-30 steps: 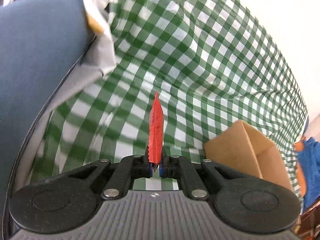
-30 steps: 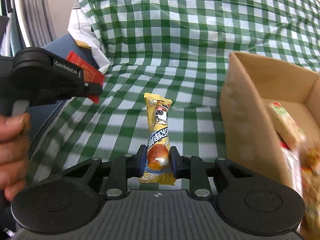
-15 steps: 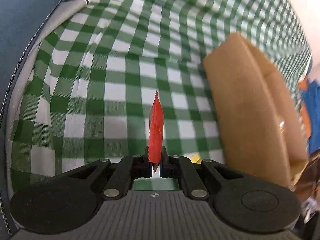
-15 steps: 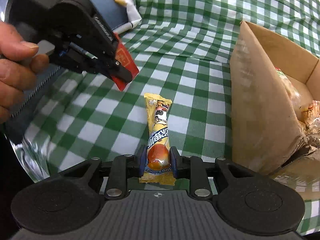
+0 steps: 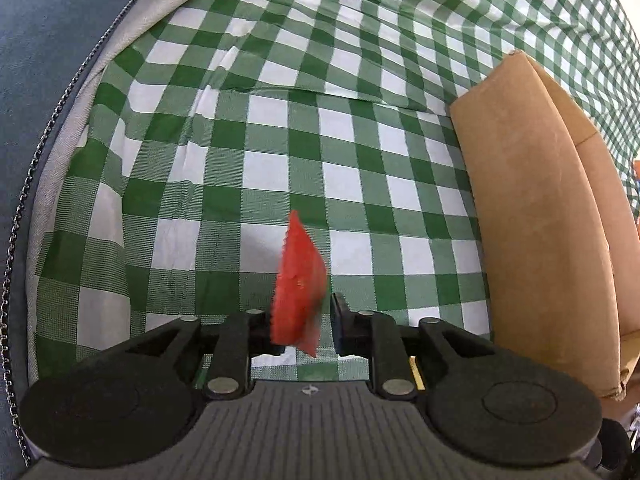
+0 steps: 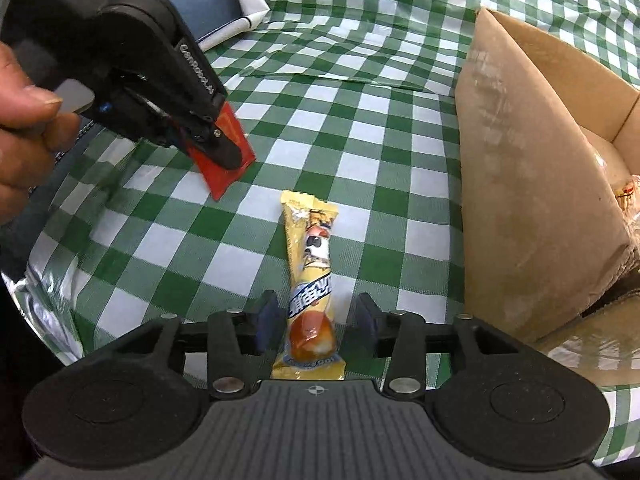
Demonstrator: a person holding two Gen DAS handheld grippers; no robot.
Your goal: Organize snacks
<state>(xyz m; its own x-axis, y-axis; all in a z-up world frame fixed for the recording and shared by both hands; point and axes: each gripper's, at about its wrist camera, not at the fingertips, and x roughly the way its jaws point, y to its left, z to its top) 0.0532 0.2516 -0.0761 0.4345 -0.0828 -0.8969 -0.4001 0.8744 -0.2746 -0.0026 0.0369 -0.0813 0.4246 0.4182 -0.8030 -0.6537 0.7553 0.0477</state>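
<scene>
Snacks are being set down on the green-checked tabletop (image 5: 280, 160) just beside the cardboard box (image 6: 532, 208), not into it. The left tongs (image 5: 298, 320) are opening: their jaws stand apart with the red packet (image 5: 299, 284) loose between them, blurred and tipped, its lower edge leaning toward the left jaw while the right pad is clear of it. In the right wrist view the same packet (image 6: 230, 160) hangs from those tongs (image 6: 224, 156) low over the cloth, a corner near the surface; whether it touches I cannot tell. A hand (image 6: 24, 140) grips that tool at the left edge.

The right tongs (image 6: 316, 326) are also opening, pads clear on both sides of the yellow snack bar (image 6: 312, 264), which lies lengthwise between them with its far crimped end pointing away, well short of the red packet.

Both items look light. The red packet seems a thin, flat foil sachet: limp, slick, apt to slide or flutter, so a pinch across its flat faces near a sealed edge should hold best. The yellow bar looks like a filled tube in glossy wrap, firmer through the middle, with flat crimped ends. Taking it across the plump middle probably gives the steadiest hold; a hard squeeze might crush the contents, and the film may slip.

The box already holds wrapped snacks (image 6: 624, 192) at its far side.
</scene>
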